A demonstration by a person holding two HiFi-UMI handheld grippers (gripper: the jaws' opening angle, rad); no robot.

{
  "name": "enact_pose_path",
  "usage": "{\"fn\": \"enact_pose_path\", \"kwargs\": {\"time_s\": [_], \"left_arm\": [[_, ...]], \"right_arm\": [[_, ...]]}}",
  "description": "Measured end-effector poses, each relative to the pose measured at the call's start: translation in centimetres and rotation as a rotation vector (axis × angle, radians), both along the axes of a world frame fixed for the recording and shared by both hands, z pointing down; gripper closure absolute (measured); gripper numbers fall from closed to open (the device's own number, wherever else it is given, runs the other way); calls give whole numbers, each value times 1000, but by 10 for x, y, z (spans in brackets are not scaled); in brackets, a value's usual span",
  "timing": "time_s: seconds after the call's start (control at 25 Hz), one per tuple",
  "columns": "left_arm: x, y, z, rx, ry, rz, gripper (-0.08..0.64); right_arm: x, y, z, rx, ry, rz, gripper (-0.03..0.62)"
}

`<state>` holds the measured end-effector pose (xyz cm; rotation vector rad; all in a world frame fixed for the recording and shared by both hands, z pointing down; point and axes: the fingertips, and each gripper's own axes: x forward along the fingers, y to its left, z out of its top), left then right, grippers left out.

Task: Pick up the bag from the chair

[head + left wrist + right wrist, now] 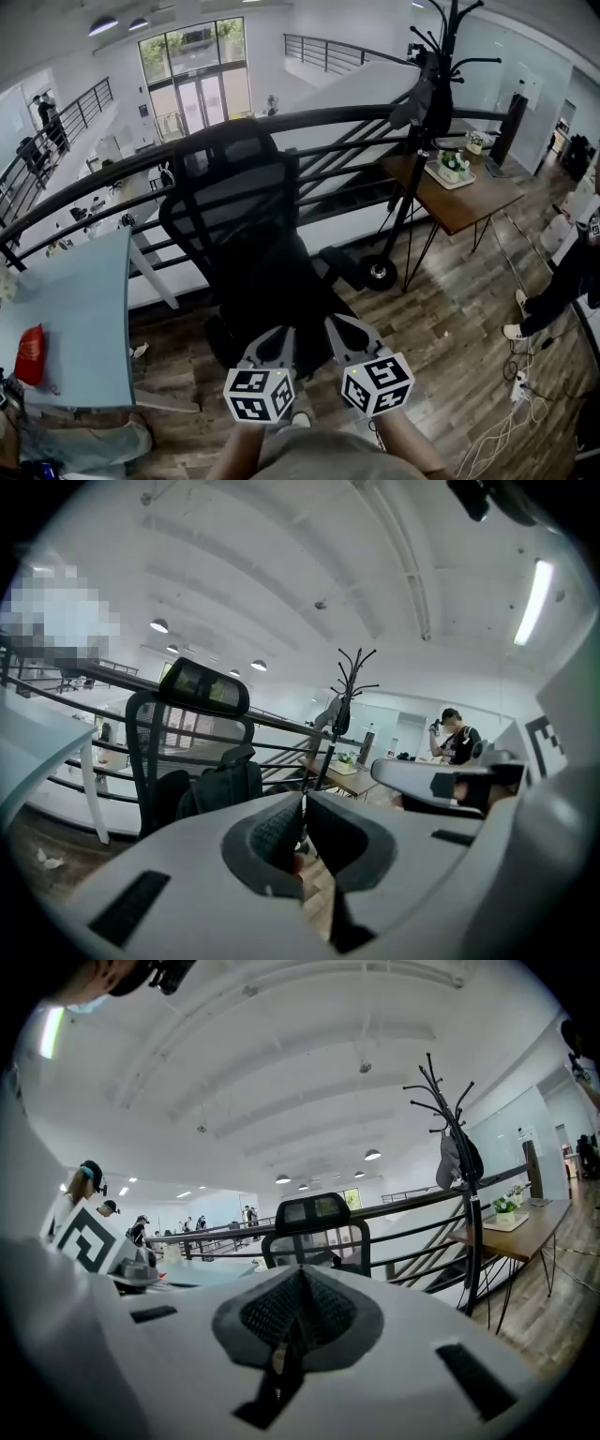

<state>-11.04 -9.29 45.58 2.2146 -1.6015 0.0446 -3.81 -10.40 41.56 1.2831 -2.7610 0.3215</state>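
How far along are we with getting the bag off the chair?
Nothing done yet: the bag sits on the chair. In hand: left gripper and right gripper, both shut and empty, point at the chair from short of it. To do: reach, open, grip, lift.

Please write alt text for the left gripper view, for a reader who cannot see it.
The left gripper, jaws shut, points at a black office chair with a dark bag on its seat, before a black railing. The right gripper shows at right; a person stands beyond it.
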Motion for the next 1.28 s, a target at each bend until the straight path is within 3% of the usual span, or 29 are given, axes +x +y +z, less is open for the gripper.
{"fn": "enact_pose_path", "kwargs": {"time_s": [0.28,0.68,1.0,1.28], "left_arm": [[-19,-37,9,-4,9,34,551],[-63,-75,10,-35,3,-7,549],[-59,-105,31,-52,-17,-20,549],[-72,-150,40,-63,-25,-128,549]], "right_arm": [[-22,-39,11,-7,11,32,591],[-45,-82,10,-24,28,46,591],[-58,-120,29,-42,31,-27,589],[-67,-171,38,-34,83,-127,589]]}}
